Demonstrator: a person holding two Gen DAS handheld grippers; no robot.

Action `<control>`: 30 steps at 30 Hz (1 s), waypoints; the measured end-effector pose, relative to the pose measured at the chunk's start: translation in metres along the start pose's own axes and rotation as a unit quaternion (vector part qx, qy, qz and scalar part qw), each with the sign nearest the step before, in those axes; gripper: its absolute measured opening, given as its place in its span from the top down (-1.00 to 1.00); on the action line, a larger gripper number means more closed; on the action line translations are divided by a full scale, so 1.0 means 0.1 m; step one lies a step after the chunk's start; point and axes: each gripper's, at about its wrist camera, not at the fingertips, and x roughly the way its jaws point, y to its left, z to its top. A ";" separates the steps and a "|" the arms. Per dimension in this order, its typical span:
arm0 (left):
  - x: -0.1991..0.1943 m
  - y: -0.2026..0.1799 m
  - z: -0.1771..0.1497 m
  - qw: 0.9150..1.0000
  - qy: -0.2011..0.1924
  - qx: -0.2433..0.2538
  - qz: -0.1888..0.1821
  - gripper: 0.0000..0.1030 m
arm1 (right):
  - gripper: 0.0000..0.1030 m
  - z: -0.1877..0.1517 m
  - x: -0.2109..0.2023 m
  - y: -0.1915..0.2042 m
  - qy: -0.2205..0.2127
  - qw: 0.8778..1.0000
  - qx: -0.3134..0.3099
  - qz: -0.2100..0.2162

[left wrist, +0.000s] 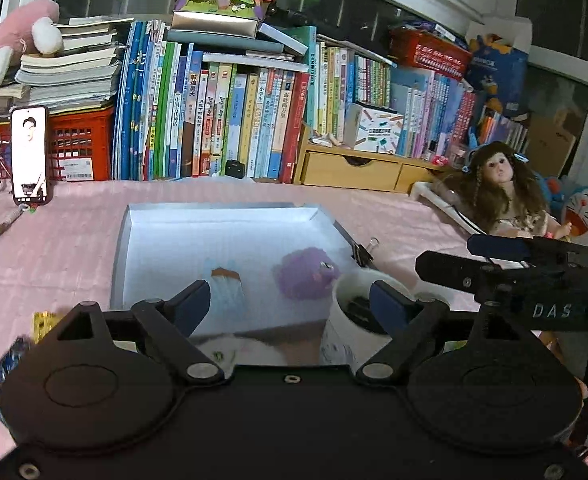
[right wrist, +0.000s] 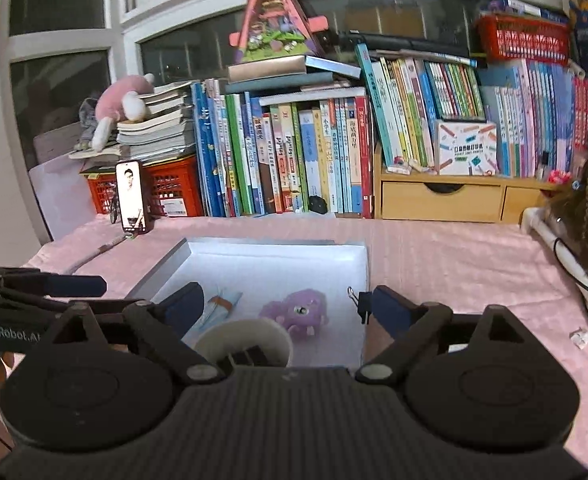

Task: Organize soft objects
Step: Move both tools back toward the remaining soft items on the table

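A shallow white box (left wrist: 221, 220) (right wrist: 277, 256) lies on the pink tablecloth. Inside it are a purple plush toy (left wrist: 304, 274) (right wrist: 296, 312) and a small white and blue soft piece with an orange band (left wrist: 225, 286) (right wrist: 223, 304). My left gripper (left wrist: 289, 304) is open and empty, low over the box's near edge. My right gripper (right wrist: 287, 308) is open and empty at the box's near right corner. It also shows in the left wrist view (left wrist: 514, 268). A white paper cup (left wrist: 358, 312) (right wrist: 243, 342) holding dark objects stands just in front of the box.
A binder clip (left wrist: 364, 252) (right wrist: 360, 300) is on the box's right edge. A phone (left wrist: 29, 154) stands at the back left, a long-haired doll (left wrist: 498, 184) at the right. Books, red crates (left wrist: 79, 146) and a wooden drawer unit (right wrist: 442, 198) line the back.
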 end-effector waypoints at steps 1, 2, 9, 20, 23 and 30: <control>-0.03 -0.01 -0.05 1.000 -0.002 0.000 0.000 -0.68 | -0.87 -0.05 -0.04 0.03 -0.005 1.000 -0.007 -0.002; -0.07 -0.01 -0.11 1.000 -0.005 0.000 0.002 -0.68 | -0.89 -0.10 -0.08 0.06 -0.010 1.000 -0.014 -0.005; -0.26 -0.08 -0.50 0.999 -0.038 0.014 0.026 -0.74 | -0.92 -0.43 -0.24 0.24 -0.035 0.997 -0.059 -0.018; -0.16 -0.07 -0.95 0.998 -0.025 -0.003 0.063 -0.80 | -0.88 -0.85 -0.28 0.26 -0.009 0.996 -0.086 -0.017; -0.09 -0.05 -1.07 0.996 -0.025 -0.033 0.076 -0.79 | -0.79 -0.96 -0.27 0.27 0.008 0.995 -0.094 -0.014; 0.11 0.05 -1.14 0.987 -0.033 -0.108 0.114 -0.58 | -0.62 -1.17 -0.25 0.42 0.022 0.990 -0.142 -0.007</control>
